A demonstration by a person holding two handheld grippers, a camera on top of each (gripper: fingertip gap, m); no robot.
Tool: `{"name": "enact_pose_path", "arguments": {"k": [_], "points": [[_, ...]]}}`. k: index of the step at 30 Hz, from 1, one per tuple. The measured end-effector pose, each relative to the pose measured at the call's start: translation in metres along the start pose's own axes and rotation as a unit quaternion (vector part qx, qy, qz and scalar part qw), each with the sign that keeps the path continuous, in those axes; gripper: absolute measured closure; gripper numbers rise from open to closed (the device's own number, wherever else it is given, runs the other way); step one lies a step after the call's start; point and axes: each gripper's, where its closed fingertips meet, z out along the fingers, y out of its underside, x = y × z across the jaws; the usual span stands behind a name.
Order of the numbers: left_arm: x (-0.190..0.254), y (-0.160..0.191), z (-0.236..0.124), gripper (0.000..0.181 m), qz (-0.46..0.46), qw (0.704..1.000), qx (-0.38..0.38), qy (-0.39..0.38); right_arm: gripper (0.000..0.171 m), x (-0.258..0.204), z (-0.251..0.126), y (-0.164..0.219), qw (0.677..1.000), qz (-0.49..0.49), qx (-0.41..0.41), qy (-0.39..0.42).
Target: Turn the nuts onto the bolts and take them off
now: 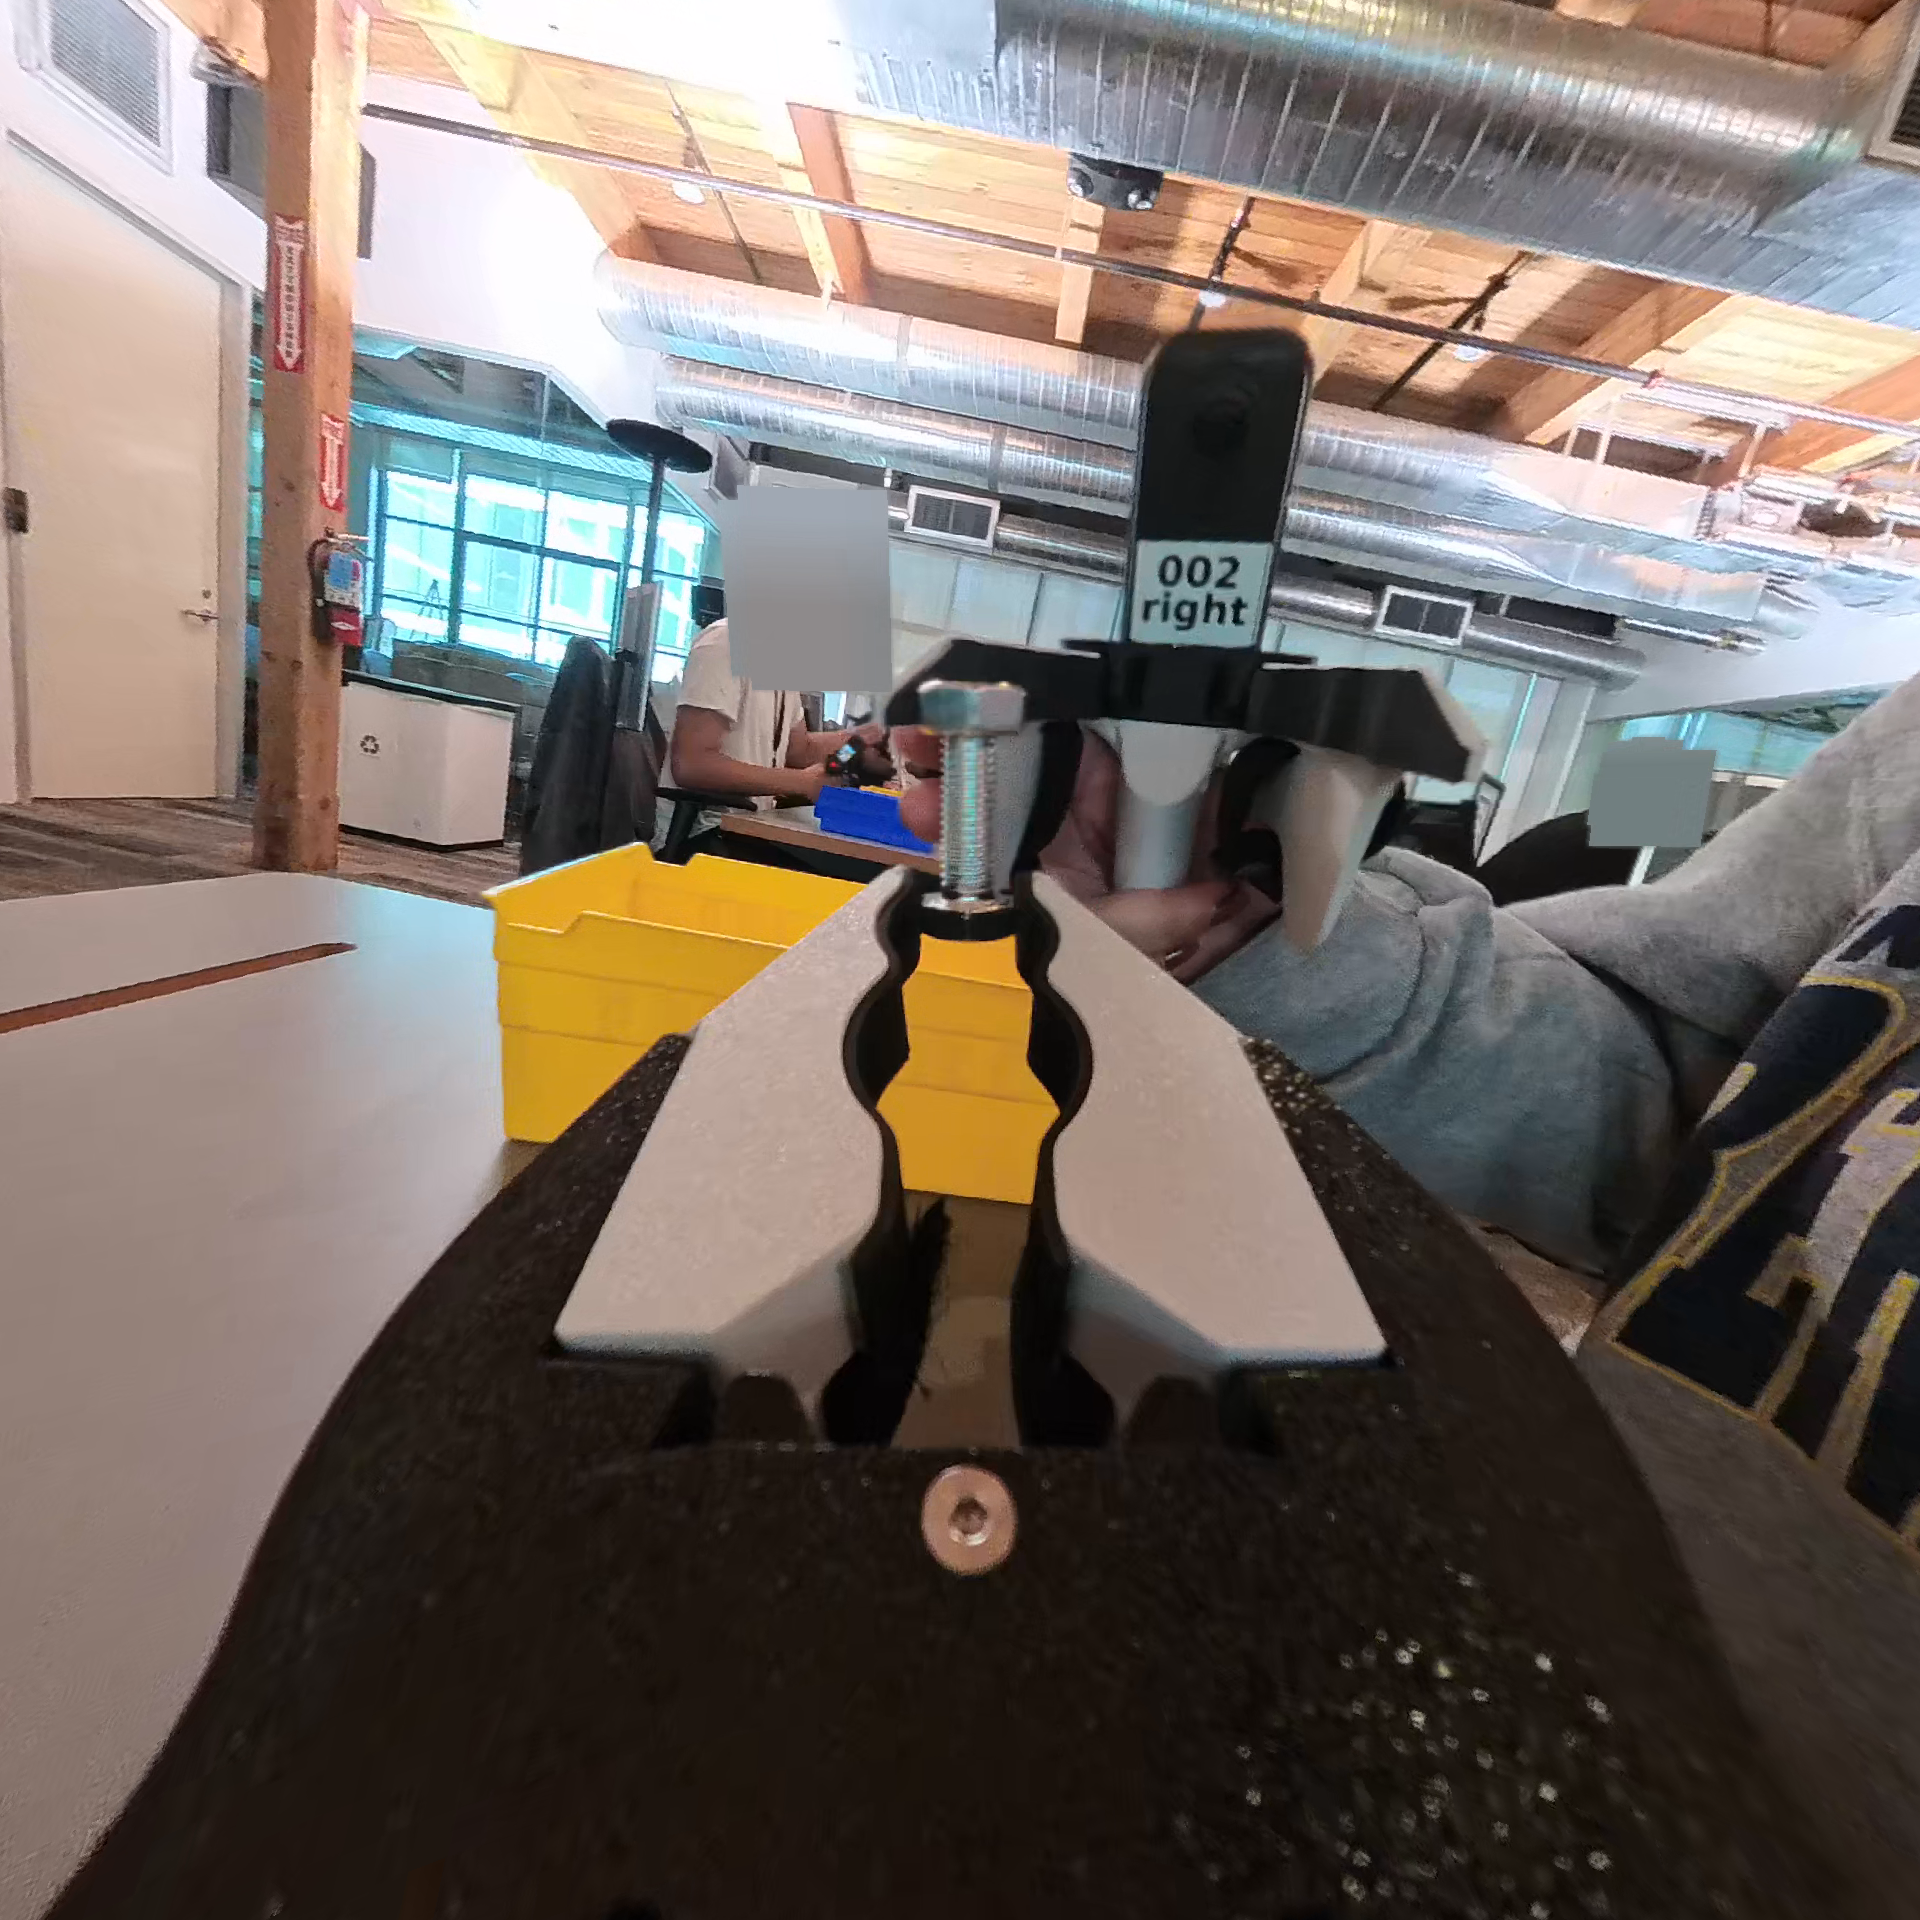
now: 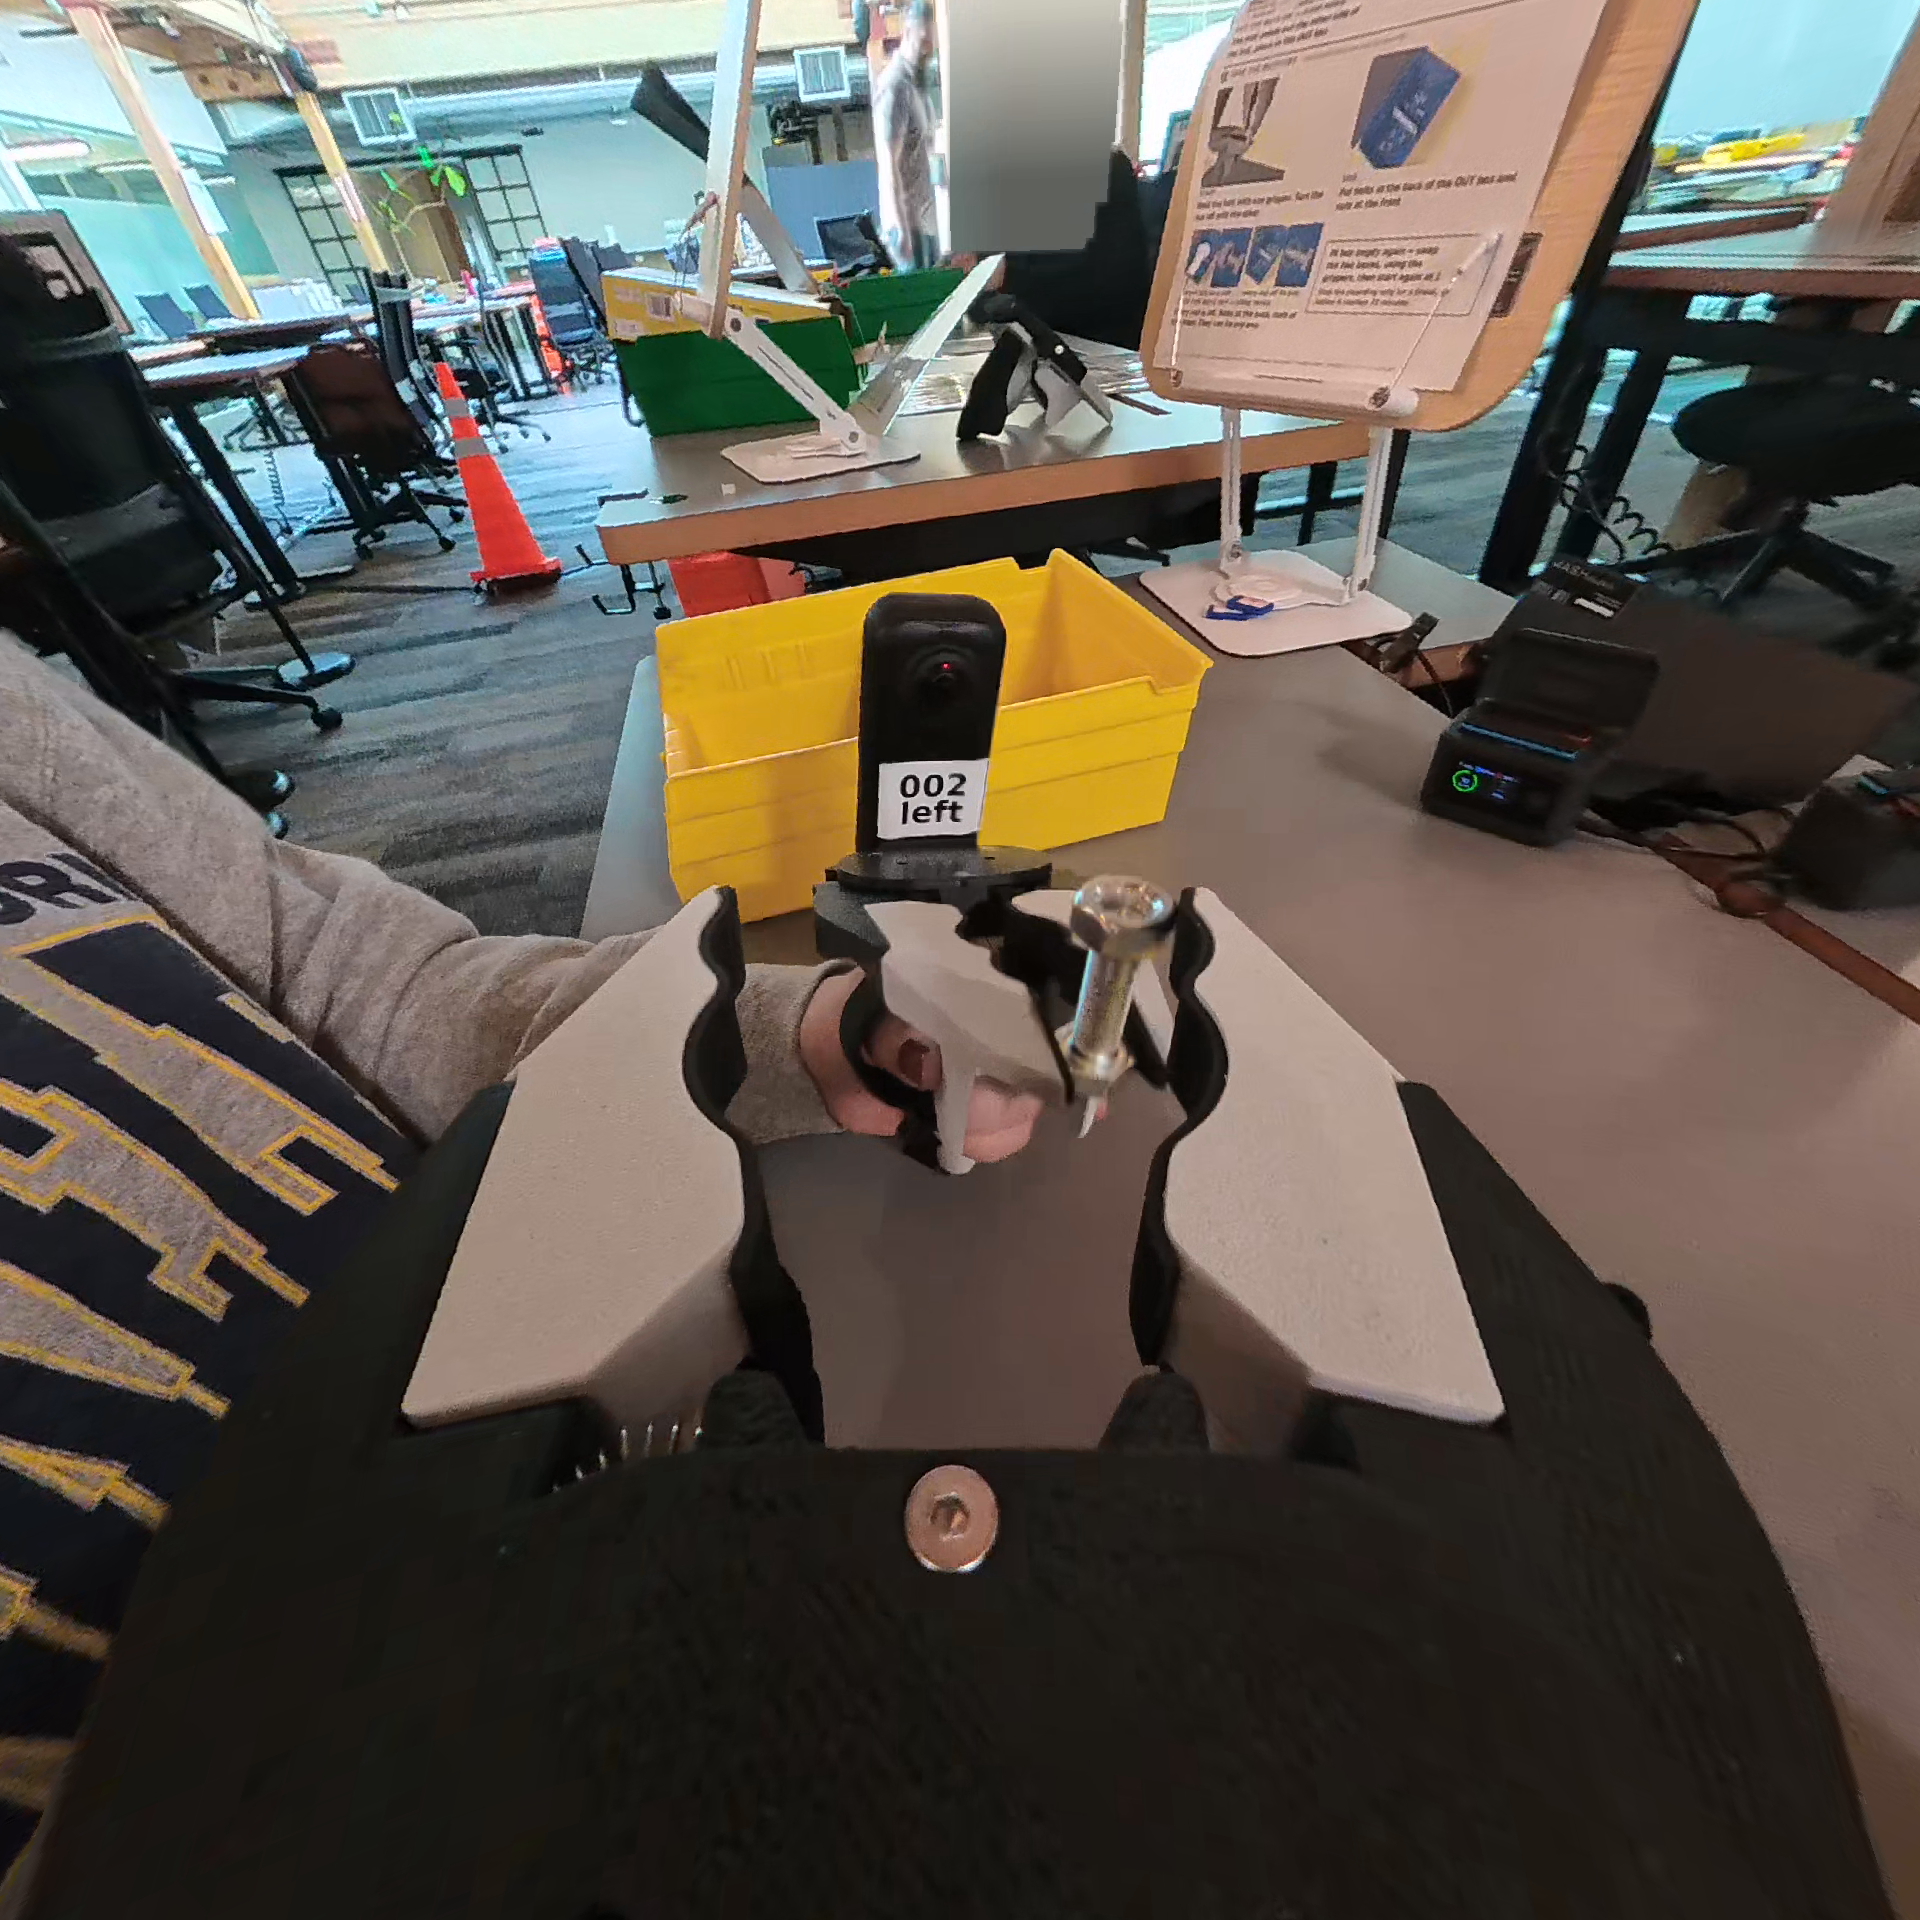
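- The left gripper (image 1: pixel 966 902) has its jaws clenched on the lower end of a silver bolt (image 1: pixel 968 795), which stands upright above the fingertips with its hex head on top.
- The right gripper (image 2: pixel 961 914) has its jaws spread wide with nothing between them; the left wrist view shows it from the front (image 1: pixel 1184 790), its pale fingers (image 1: pixel 1325 831) parted and pointing down.
- Only the right wrist view shows the bolt (image 2: pixel 1110 982) from the side: it tilts, head uppermost, with what looks like a nut at its lower end where the left gripper (image 2: pixel 1075 1060) pinches it, though the nut is too small to be sure of.
- In that same view the bolt sits just inside the right-hand finger (image 2: pixel 1309 1164) of the open right gripper, near its tip; contact cannot be judged.
- A hand (image 2: pixel 914 1091) in a grey sleeve (image 2: pixel 395 966) holds the left gripper's handle, seen only in the right wrist view.
- A yellow bin (image 2: pixel 1101 727) stands on the grey table (image 2: pixel 1507 1039) just beyond both grippers; the left wrist view shows its near wall (image 1: pixel 623 997) behind the closed fingers.
- Only the right wrist view shows a small black device with a lit screen (image 2: pixel 1507 769) far right on the table, an instruction board on a stand (image 2: pixel 1351 229), and an orange cone (image 2: pixel 499 499) on the floor.
- Only the left wrist view shows a seated person (image 1: pixel 727 727) at a far table with a blue bin (image 1: pixel 862 816).
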Motion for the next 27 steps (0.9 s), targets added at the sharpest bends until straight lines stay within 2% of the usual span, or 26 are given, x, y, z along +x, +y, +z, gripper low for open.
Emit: {"name": "enact_pose_path", "arguments": {"k": [7, 10, 14, 17, 20, 23, 27], "points": [[0.008, 0.009, 0.006, 0.165, 0.006, 0.999, -0.029, 0.021, 0.088, 0.005, 0.008, 0.002, 1.0, 0.007, 0.022, 0.006], [0.001, 0.007, 0.001, 0.165, 0.01, 1.0, -0.025, 0.0, 0.087, 0.002, 0.006, 0.005, 1.0, -0.004, 0.028, 0.012], [-0.012, 0.004, -0.004, 0.166, 0.005, 1.0, -0.014, -0.025, 0.09, 0.013, -0.004, 0.014, 0.997, -0.003, 0.052, 0.061], [-0.012, 0.013, -0.001, 0.165, 0.023, 0.999, -0.043, -0.023, 0.08, 0.032, 0.007, 0.013, 0.991, -0.02, 0.063, 0.118], [-0.008, 0.016, 0.0, 0.166, 0.026, 0.998, -0.053, -0.013, 0.078, 0.029, 0.028, 0.013, 0.995, -0.004, 0.055, 0.087], [-0.009, 0.022, -0.001, 0.166, 0.01, 0.998, -0.054, -0.01, 0.081, 0.023, 0.03, 0.019, 0.997, 0.004, 0.047, 0.068], [-0.019, 0.02, -0.011, 0.165, -0.004, 0.999, -0.047, -0.023, 0.093, 0.022, 0.006, 0.024, 0.994, 0.001, 0.066, 0.088]]}}
